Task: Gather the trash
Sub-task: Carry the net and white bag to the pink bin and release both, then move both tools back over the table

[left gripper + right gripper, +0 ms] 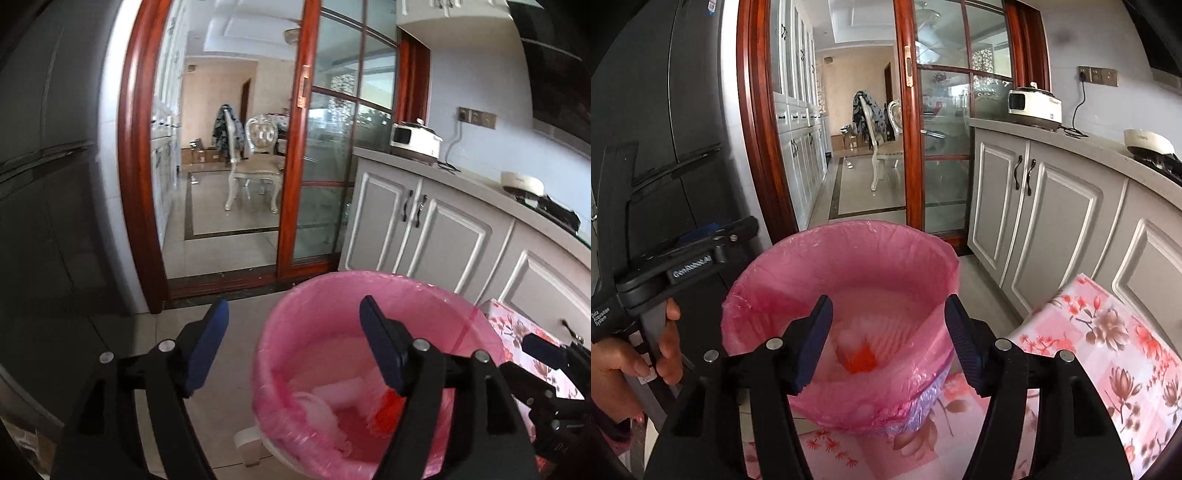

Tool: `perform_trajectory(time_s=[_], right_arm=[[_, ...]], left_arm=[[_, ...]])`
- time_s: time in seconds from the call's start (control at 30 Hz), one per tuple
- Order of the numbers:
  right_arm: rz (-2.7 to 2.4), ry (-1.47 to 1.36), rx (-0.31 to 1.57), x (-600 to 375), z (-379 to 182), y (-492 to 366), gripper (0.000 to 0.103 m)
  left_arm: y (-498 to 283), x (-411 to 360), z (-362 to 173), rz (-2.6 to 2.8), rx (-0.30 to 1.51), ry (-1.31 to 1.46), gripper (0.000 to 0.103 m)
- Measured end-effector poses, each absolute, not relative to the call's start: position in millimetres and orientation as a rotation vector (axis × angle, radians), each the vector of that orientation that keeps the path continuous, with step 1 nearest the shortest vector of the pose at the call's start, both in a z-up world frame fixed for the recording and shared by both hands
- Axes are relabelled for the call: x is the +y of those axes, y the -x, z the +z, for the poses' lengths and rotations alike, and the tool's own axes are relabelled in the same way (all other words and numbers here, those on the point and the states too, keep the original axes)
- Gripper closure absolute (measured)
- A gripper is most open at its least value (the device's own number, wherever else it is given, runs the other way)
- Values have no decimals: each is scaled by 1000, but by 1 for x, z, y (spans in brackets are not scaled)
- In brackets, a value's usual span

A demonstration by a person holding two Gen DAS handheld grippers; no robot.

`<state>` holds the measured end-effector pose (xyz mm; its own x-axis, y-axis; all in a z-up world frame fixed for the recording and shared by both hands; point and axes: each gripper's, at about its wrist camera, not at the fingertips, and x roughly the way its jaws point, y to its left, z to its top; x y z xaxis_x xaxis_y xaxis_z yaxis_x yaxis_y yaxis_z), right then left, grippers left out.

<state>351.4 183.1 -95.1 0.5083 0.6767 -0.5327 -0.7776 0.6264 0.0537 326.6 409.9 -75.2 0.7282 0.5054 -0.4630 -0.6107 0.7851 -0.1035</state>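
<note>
A bin lined with a pink bag stands on the tiled floor, and its rim also shows in the right wrist view. Inside lie white scraps and a red-orange piece. My left gripper hangs open over the bin's left rim with nothing between its fingers. My right gripper is open above the bin's mouth, also empty. A hand holds the left gripper's handle at the left of the right wrist view.
A table with a pink floral cloth stands right of the bin. Grey cabinets under a counter with a white cooker run along the right. A dark fridge is on the left; a wood-framed glass door lies beyond.
</note>
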Motion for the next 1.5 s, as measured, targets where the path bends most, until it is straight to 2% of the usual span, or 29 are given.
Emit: perform_trajectory(time_s=[0.07,0.13,0.27,0.53,1.0,1.3,1.5], right_arm=[[873,204,541,174,-90,-344,42],[849,201,527,158,-83,-330,42],[789,193,513,124,-72,-303,36],[640,173,475,25,-60,-236,25],[325,77,551,-152,-111,-168,25],[247,28,608,-207,-139,-145,25],[289,45,651,-199,-155,-140,25]], left_arm=[[-312,406,-69,642,422,265,23],[-297,396,-65,658,415,261,13],[-263,365,-54,675,391,253,5],[-214,271,-47,530,404,238,5],[-200,95,-106,179,568,120,5],[-218,40,-129,74,636,83,5],[-220,29,-136,66,646,48,5]])
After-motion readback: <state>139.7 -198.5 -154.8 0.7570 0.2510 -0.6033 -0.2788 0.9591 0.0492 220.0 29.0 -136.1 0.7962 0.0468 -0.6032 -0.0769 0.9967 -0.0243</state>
